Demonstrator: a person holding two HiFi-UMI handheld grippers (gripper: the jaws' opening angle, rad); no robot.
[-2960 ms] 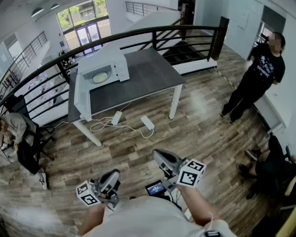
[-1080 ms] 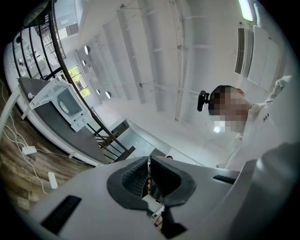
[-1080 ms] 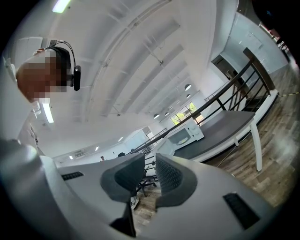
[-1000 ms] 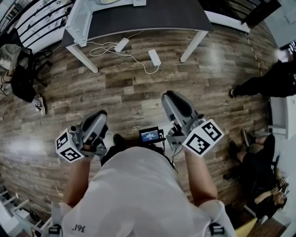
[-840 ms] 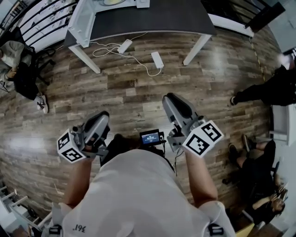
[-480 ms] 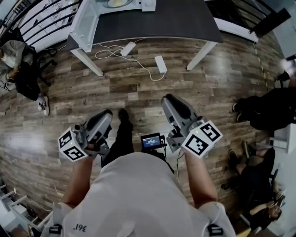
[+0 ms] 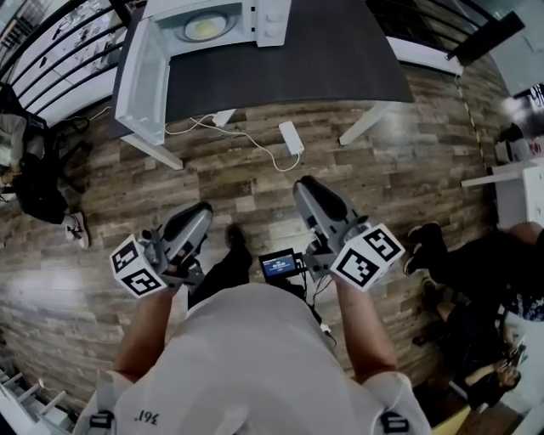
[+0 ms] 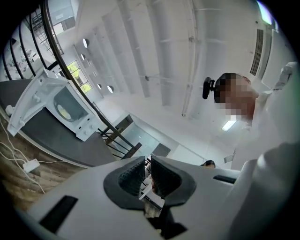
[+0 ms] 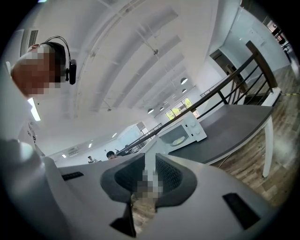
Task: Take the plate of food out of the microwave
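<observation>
Standing well back from the tabletop (image 7: 323, 51). Holding left gripper (image 7: 201, 211) and right gripper (image 7: 304, 187) low over the wood floor (image 7: 408, 170), both aimed toward the tabletop. Keeping left fingers (image 8: 131, 177) a narrow slit apart, gripping nothing; right fingers (image 9: 125, 177) likewise slightly parted and empty. Looking at the plate of food (image 7: 205, 28) inside the microwave (image 7: 270, 17) at the far left corner, door (image 7: 140, 76) swung wide along the left edge

R gripper (image 9: 150, 157) jaws slightly apart, empty; microwave (image 9: 187, 130) open on table (image 9: 229, 129), plate (image 9: 178, 139) inside.
</observation>
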